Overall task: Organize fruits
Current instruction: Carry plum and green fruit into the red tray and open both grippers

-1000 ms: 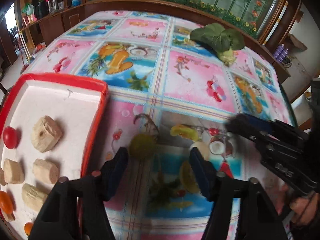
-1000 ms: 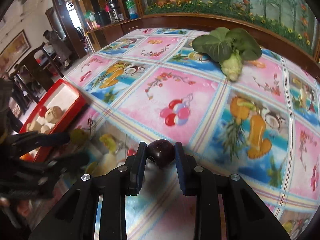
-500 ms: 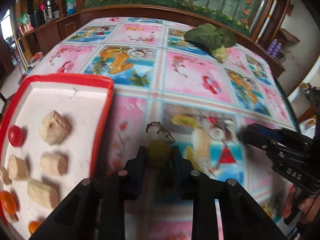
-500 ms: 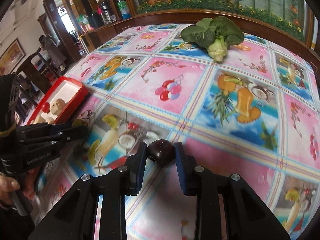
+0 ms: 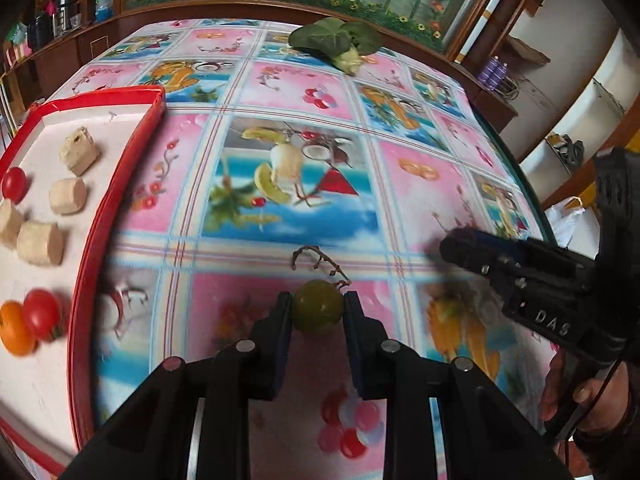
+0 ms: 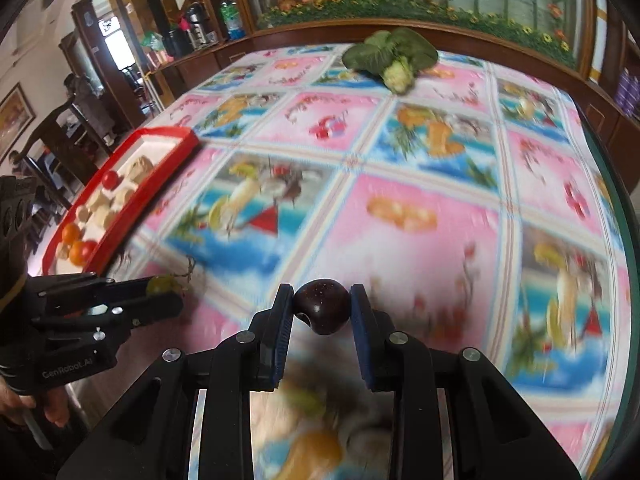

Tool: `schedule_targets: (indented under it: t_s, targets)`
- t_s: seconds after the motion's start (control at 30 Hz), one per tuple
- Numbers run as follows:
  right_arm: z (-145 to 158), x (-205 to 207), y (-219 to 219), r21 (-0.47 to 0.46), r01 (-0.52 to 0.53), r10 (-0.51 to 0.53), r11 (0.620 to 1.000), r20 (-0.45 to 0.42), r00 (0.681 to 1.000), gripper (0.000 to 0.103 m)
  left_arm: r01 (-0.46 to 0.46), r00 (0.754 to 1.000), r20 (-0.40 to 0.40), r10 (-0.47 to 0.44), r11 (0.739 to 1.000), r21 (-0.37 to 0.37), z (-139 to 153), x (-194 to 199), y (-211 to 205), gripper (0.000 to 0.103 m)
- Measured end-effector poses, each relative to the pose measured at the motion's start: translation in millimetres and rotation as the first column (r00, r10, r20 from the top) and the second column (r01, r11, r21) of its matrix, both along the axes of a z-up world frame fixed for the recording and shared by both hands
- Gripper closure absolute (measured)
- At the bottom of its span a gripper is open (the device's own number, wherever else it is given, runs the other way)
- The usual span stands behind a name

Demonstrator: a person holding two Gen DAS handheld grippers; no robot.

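You are pinching a small green fruit [image 5: 318,311] between the left gripper [image 5: 317,312] pads and a dark plum [image 6: 322,311] in the right gripper [image 6: 322,312]; both look light, soft, smooth-skinned, so grip gently across the middle.

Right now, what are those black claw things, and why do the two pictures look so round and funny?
Those claws are hand-held grabbers, not a robot. A person holds one in each hand and squeezes it to pinch things. Each grabber has a little camera on it looking along its two fingers, and the lens bends the picture round.

One picture comes from the left gripper. It is pinching a small green fruit with a twig on it. Off to the side you can see the other grabber and the person's hand.

The other picture comes from the right gripper, which is pinching a dark purple fruit.

Underneath is a table with a bright fruit-picture tablecloth. On it sits a red-rimmed tray holding little tomatoes and pale chunks. At the far end lies a leafy green vegetable.
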State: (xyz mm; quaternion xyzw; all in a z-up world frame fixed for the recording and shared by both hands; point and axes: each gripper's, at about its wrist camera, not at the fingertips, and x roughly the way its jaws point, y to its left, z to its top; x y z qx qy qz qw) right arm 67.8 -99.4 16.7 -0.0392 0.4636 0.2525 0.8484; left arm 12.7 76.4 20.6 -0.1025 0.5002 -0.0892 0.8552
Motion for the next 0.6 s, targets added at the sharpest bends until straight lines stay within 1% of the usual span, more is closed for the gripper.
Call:
schedule_targets:
  t_s: [0.13,0.3,0.47,0.6]
  targets:
    - [-1.7,-14.6,-5.5,-0.007,0.033,-0.033,0.999,-0.016,0.999,0.075,0.016,0.999,0.032,-0.016,1.0,0.008,10.0,-11.2,-1.4,0.075]
    - [11.2,-23.8,1.1,0.003,0.044,-0.044,0.999,0.005,0.999,0.075,0.004,0.997,0.071,-0.004,1.0,0.003,23.9,-20.7,8.8,0.075]
    - [28.2,-26.8,26.2,0.002,0.014,-0.014,1.0,0.05,0.999,0.075,-0.032,0.995,0.097,0.032,0.999,-0.002,34.6,-27.5,30.1,0.075]
    - [35.8,-29.9,58.1,-0.006,-0.042,0.042,0.999,0.073,0.996,0.075,-0.08,0.99,0.114,0.08,0.997,-0.007,42.0,-33.0,56.6,0.075]
